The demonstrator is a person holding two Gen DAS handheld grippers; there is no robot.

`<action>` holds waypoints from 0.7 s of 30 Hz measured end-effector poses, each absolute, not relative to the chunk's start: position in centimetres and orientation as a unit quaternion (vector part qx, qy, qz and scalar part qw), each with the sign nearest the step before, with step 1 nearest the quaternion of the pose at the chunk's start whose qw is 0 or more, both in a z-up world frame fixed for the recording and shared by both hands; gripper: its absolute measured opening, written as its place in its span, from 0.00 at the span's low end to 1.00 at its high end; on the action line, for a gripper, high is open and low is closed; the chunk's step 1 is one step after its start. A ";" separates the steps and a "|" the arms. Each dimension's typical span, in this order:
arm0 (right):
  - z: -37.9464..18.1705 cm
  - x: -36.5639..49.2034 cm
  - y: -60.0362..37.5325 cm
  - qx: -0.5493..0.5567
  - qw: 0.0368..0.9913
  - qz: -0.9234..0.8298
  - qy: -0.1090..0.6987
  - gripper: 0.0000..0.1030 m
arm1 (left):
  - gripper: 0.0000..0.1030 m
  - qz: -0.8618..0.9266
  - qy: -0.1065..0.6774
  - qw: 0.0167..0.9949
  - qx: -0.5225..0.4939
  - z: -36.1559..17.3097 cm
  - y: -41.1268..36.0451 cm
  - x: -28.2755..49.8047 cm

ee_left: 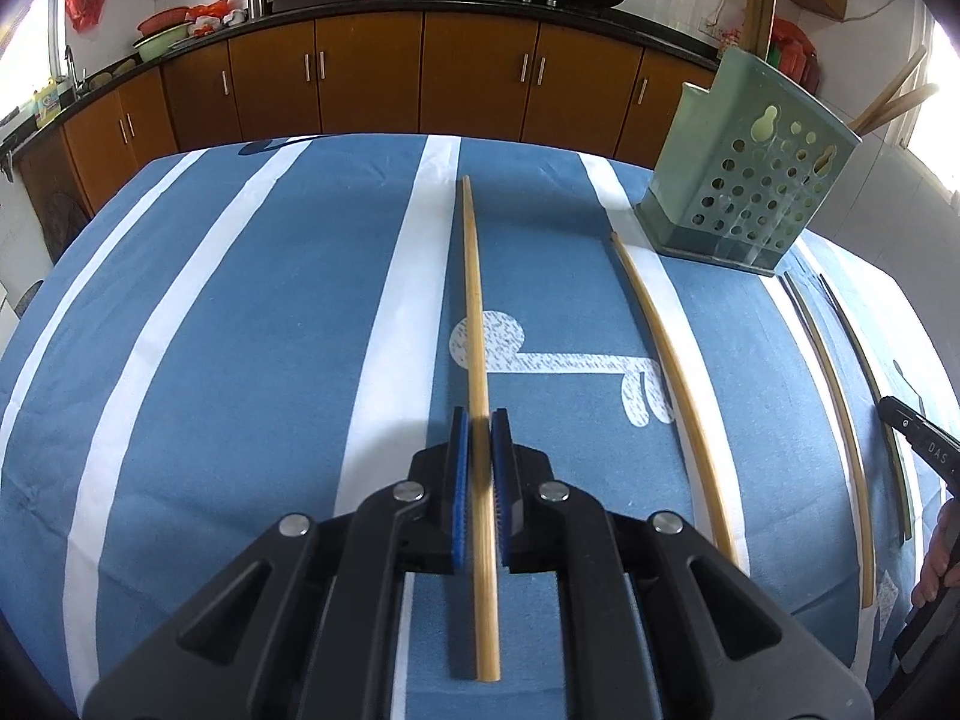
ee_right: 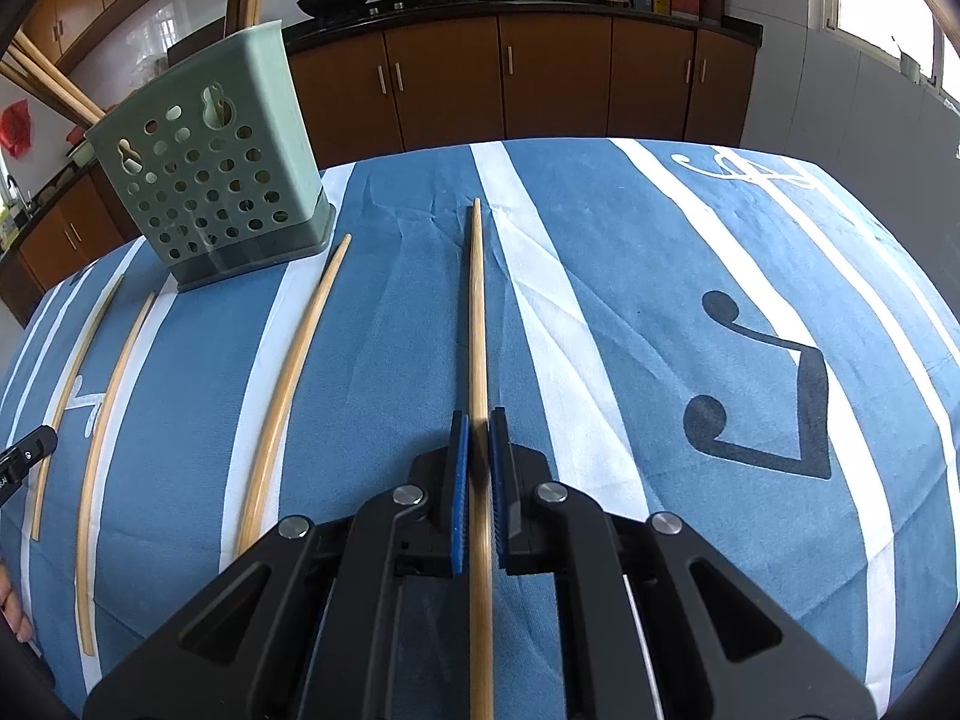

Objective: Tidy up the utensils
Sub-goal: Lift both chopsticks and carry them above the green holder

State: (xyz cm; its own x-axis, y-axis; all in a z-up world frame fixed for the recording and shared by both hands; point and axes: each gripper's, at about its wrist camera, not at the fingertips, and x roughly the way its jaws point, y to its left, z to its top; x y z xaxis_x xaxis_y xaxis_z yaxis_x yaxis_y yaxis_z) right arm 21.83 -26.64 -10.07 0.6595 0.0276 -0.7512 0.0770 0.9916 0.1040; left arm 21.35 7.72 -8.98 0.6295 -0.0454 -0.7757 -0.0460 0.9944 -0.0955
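Each tongs grips one bamboo chopstick
Left tongs (ee_left: pixel 480 420) and right tongs (ee_right: pixel 479 420) clamp chopsticks; next, lift toward the green holder (ee_left: pixel 744 180).

Left gripper (ee_left: pixel 480 420): angled steeply down and fwd, black body filling the lower frame, blue-padded fingers (ee_left: pixel 461 468) drawn nearly together, clamped on a thin stick running lengthwise btwn them. Right gripper (ee_right: pixel 478 423): same pitch, same pose, blue fingers (ee_right: pixel 459 480) pinched on a second thin stick along their line. In the left wrist view, the right gripper's black nose (ee_left: pixel 918 438) shows at the right edge, w/ part of the person's hand (ee_left: pixel 936 558) wrapped on its body below. In the right wrist view, the left gripper's tip (ee_right: pixel 27 450) pokes in at the left edge; a fingertip (ee_right: pixel 12 606) shows lower down.
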 end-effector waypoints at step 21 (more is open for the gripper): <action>-10.1 20.5 -26.2 0.047 0.909 -0.008 0.414 0.08 | 0.10 0.002 0.433 0.901 -0.031 -8.9 7.0 20.7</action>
State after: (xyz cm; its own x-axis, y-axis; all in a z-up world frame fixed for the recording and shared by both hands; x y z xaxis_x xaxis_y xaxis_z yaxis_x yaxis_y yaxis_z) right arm 20.48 -26.18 -10.09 0.6577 0.0241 -0.7529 0.0536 0.9955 0.0787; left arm 20.66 7.01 -8.91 0.6243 -0.0235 -0.7808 -0.0300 0.9981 -0.0540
